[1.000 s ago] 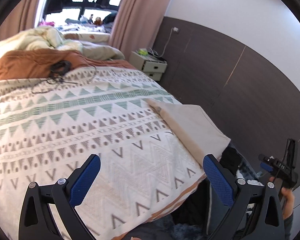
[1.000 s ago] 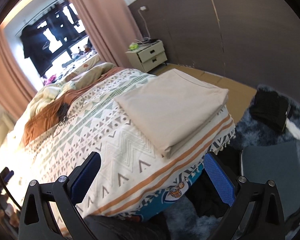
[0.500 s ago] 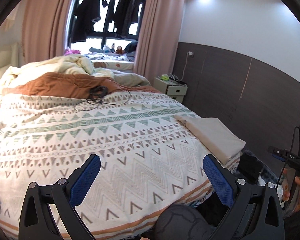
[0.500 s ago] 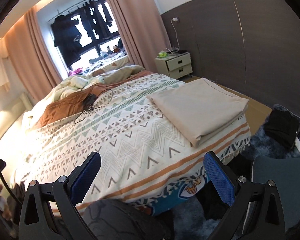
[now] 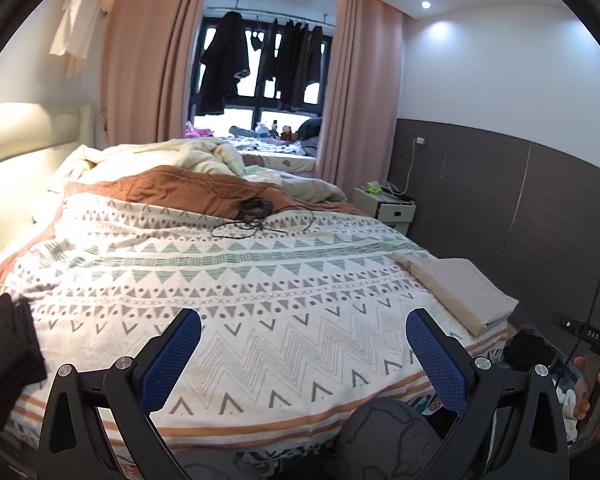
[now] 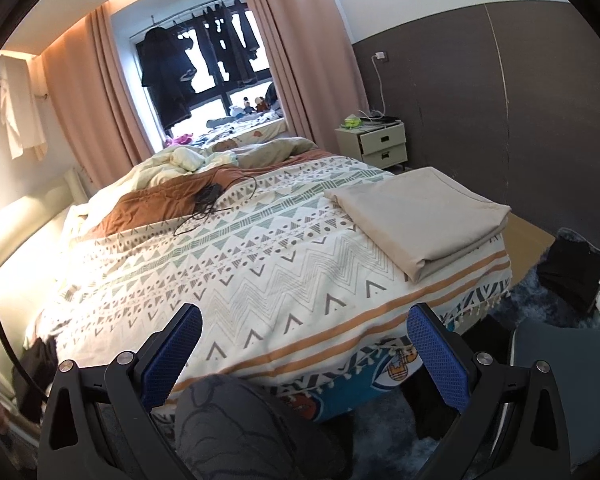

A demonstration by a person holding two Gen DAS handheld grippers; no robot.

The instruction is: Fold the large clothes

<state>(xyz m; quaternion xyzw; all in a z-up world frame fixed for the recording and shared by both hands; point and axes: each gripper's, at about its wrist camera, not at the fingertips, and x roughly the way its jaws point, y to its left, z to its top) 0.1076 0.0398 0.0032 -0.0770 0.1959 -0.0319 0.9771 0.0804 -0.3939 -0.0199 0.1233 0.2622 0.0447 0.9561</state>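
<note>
Jaws: my left gripper (image 5: 303,354) and right gripper (image 6: 304,351) gape, holding nothing | beige folded garment (image 6: 419,216) lies squared at bed (image 6: 260,280) corner | I judge it finished; dark cloth (image 5: 4,348) at left edge possibly unfolded.

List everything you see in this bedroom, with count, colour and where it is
Folded cloth: one, beige, right corner of bed near foot.
Bedspread: one, cream with grey-green triangles, over bed.
Blanket: one, rust brown, towards the head.
Cable bundle: one, black, on blanket edge.
Nightstand: one, pale, by dark wall.
Curtains: pink, flanking window.
Hanging clothes: several, dark, at window.
Dark garment: one, black, left bed edge.
Left gripper: open, empty.
Right gripper: open, empty.
</note>
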